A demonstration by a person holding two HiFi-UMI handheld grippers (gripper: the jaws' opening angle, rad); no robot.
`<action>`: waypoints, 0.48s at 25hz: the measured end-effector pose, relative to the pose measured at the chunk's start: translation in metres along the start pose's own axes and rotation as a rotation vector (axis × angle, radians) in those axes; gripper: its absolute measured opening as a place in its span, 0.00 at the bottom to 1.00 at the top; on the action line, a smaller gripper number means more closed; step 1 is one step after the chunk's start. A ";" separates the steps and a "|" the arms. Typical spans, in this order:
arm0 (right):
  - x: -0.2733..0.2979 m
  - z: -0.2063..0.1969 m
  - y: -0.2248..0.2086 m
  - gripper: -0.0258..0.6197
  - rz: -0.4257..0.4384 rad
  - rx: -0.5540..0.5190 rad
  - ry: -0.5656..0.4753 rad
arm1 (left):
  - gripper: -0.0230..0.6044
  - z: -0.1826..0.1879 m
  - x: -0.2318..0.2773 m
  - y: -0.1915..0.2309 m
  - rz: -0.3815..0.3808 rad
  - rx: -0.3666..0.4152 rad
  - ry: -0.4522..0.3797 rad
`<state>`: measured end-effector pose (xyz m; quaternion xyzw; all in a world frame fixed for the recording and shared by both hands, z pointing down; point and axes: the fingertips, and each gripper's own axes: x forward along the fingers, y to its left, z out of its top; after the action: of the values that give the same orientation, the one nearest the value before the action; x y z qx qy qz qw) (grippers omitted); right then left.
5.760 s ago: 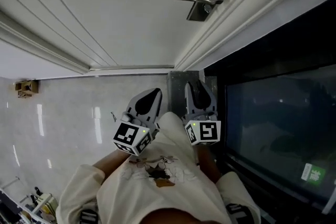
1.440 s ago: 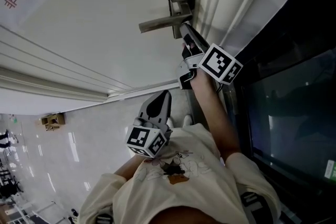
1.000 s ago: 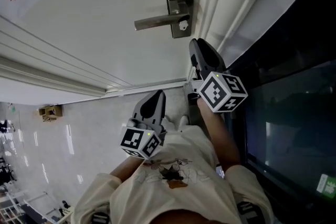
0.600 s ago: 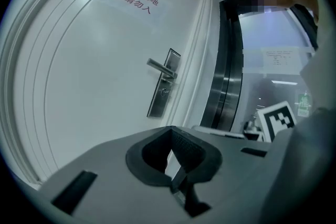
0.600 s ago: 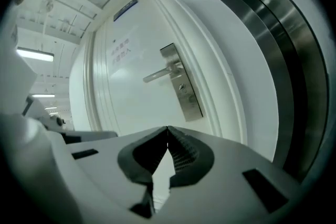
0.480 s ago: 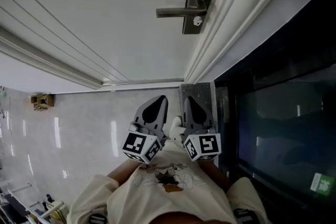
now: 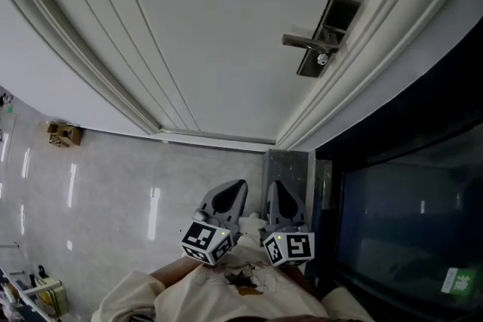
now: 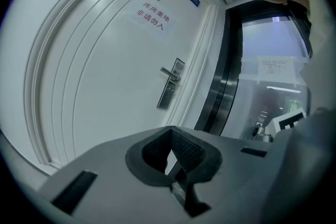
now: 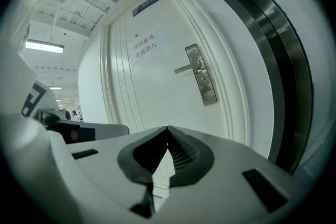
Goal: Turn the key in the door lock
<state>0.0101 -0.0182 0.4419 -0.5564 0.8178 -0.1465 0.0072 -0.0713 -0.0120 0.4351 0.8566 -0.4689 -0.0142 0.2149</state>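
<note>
Head view: my right gripper (image 7: 278, 192) now pulled back from brushed-steel door lock plate (image 7: 332, 23) far ahead, jaws closed together, nothing held; my left gripper (image 7: 234, 192) likewise. Key turn judged finished.

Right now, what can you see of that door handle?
The handle is a slim, straight lever of silvery metal, lying roughly level on a tall narrow plate near the white door's edge. In the head view a small shiny round part sits by the lever; key or cylinder, I cannot tell. Nothing touches it.
</note>
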 end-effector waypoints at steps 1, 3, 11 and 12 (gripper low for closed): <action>0.002 0.001 0.002 0.05 0.012 -0.014 -0.008 | 0.04 0.001 -0.002 0.000 0.009 0.012 -0.004; 0.005 0.001 0.000 0.05 0.026 -0.045 -0.006 | 0.04 0.003 0.000 -0.002 0.029 0.015 -0.016; -0.003 -0.008 -0.014 0.05 0.030 -0.060 0.034 | 0.04 0.010 0.013 -0.018 0.021 0.063 -0.042; -0.003 -0.009 -0.014 0.05 0.029 -0.055 0.034 | 0.04 0.011 0.012 -0.021 0.014 0.088 -0.042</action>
<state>0.0228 -0.0180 0.4533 -0.5419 0.8296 -0.1334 -0.0199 -0.0508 -0.0160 0.4192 0.8614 -0.4796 -0.0098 0.1671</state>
